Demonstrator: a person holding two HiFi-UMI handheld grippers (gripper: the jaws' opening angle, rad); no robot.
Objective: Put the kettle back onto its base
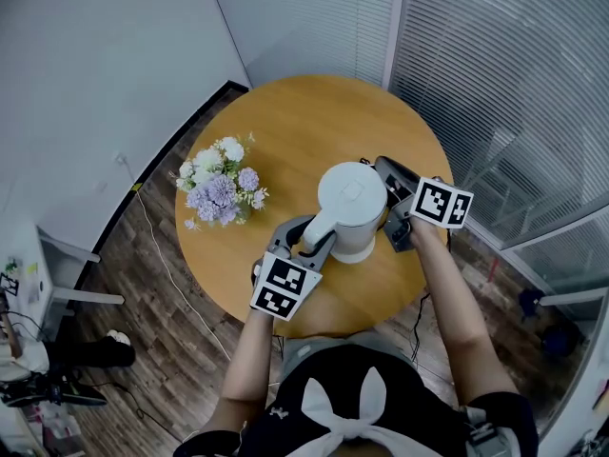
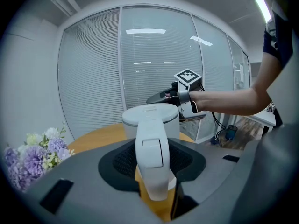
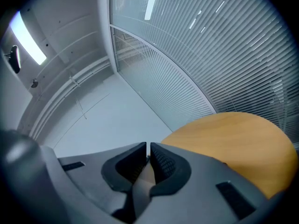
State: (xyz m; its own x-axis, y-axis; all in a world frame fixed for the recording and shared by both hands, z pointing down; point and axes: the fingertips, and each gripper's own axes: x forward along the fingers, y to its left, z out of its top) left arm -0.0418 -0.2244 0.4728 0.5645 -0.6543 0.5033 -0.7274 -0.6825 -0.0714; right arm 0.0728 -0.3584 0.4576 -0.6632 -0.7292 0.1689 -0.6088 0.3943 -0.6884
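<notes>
A white electric kettle (image 1: 350, 203) stands upright over the right half of the round wooden table (image 1: 304, 122). My left gripper (image 1: 319, 241) is shut on its handle (image 2: 152, 157), which fills the gap between the two pads. Whatever is under the kettle is hidden by its body, so I cannot tell whether a base is there or whether the kettle touches the table. My right gripper (image 1: 383, 168) lies close along the kettle's right side, pointing away from me, jaws together with nothing between them (image 3: 147, 153). In the left gripper view the right gripper (image 2: 156, 98) shows just behind the lid.
A bunch of purple and white flowers (image 1: 221, 190) sits on the table's left part. Glass walls with blinds (image 1: 495, 74) close off the far and right sides. A black cord (image 1: 419, 327) hangs off the table's near right edge.
</notes>
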